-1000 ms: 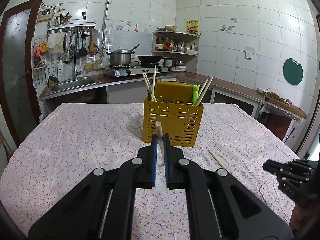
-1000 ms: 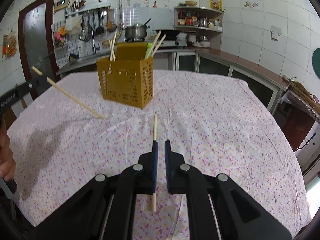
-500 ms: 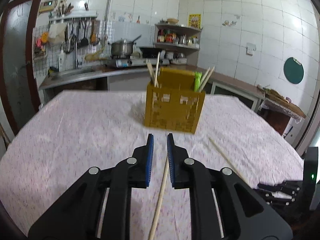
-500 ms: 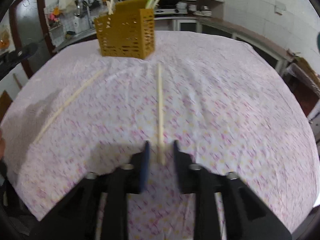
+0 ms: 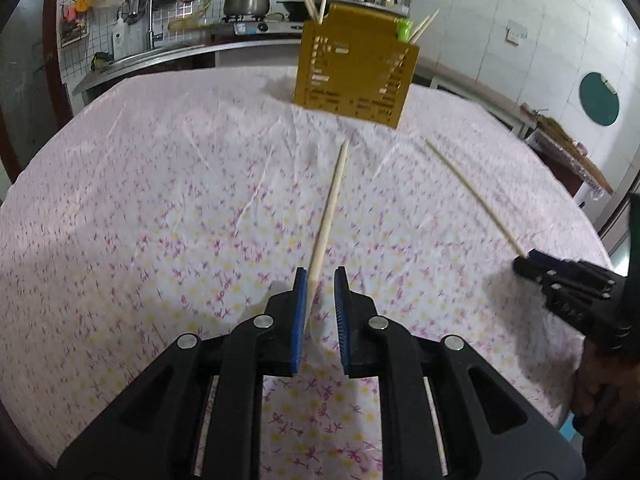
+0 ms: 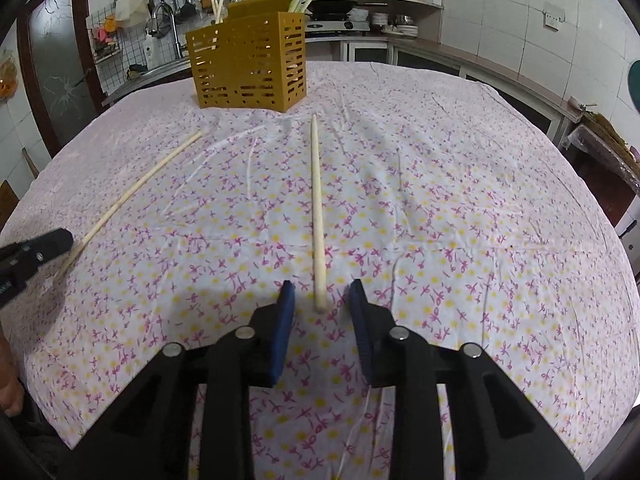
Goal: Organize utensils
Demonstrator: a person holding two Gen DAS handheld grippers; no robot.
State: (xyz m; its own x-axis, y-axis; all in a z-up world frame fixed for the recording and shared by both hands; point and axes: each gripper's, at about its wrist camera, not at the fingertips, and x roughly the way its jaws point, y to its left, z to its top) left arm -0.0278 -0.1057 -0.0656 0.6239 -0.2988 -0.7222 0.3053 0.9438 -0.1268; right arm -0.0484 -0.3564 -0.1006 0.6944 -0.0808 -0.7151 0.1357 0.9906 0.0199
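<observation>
A yellow slotted utensil holder (image 5: 352, 76) (image 6: 248, 64) stands at the far side of the table, with chopsticks and a green utensil sticking out of it. One wooden chopstick (image 5: 330, 208) lies flat on the cloth. Its near end sits between the parted jaws of my left gripper (image 5: 320, 280), beside the left pad and not squeezed. A second chopstick (image 6: 316, 200) also lies flat, and its near end rests in the gap of my right gripper (image 6: 322, 292). Those jaws are closing, with neither pad touching the stick. Each gripper also shows at the edge of the other's view.
A floral tablecloth (image 6: 460, 200) covers the round table, whose edge drops away close below both grippers. Behind the holder run a counter with a sink (image 5: 132, 60), a pot on a stove (image 5: 246, 0) and wall shelves. A person's hand (image 6: 8, 384) shows at the lower left.
A second ago both grippers were shut on chopsticks held above the table. Both have sunk toward the cloth and let go, and the two chopsticks now lie flat.
</observation>
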